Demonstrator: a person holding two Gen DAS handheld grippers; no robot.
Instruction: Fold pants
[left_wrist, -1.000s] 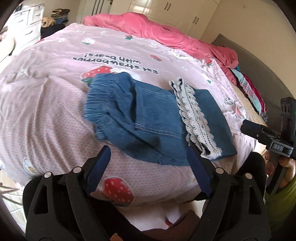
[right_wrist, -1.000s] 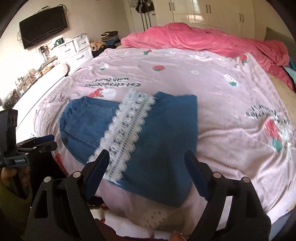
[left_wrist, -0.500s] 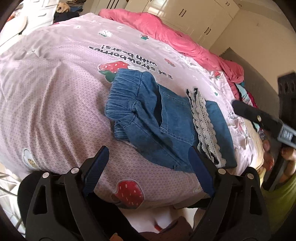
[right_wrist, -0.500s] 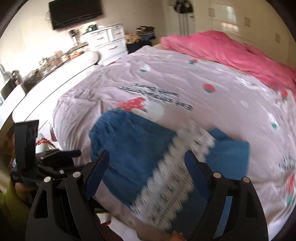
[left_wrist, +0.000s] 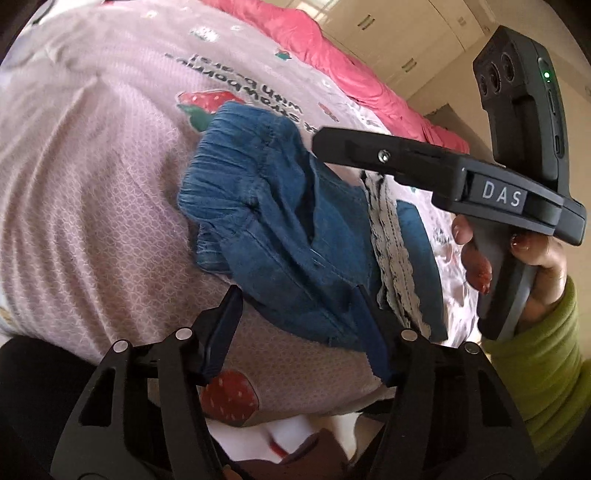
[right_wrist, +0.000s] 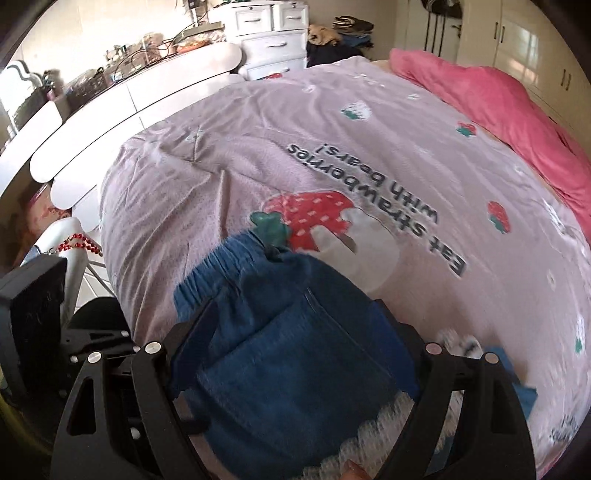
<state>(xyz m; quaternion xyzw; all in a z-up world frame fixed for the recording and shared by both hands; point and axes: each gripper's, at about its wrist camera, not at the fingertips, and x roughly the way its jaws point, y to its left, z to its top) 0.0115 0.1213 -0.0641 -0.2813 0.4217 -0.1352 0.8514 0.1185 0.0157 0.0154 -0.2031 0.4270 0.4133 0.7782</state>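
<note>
- Since the pants (left_wrist: 280, 236) already lie doubled over on the pink bedspread (left_wrist: 92, 177), near the bed's close edge, I judge the fold partly done: the lace-trimmed leg ends (left_wrist: 391, 258) are laid back across the denim, while the elastic waistband (left_wrist: 229, 162) sits bunched and rumpled at the far end.
- What looks left to me is one more fold, bringing the waistband end over toward the lace, and some smoothing, because the near denim edge is creased and lifted.
- My left gripper (left_wrist: 299, 328) is spread wide and grips nothing; its two blue-padded fingers straddle the near edge of the denim, and I cannot tell whether the pads touch cloth or hang just above it.
- My right gripper (right_wrist: 295, 354) is also released, jaws far apart, low over the waistband half of the pants (right_wrist: 295, 350) with denim filling the gap between the fingers; no cloth is pinched.
- From the left view, the right gripper reaches in from the side above the middle of the pants, its fingertip near the waistband.
- A pink duvet (right_wrist: 498, 107) is heaped at the far side of the bed, well apart from the pants.
</note>
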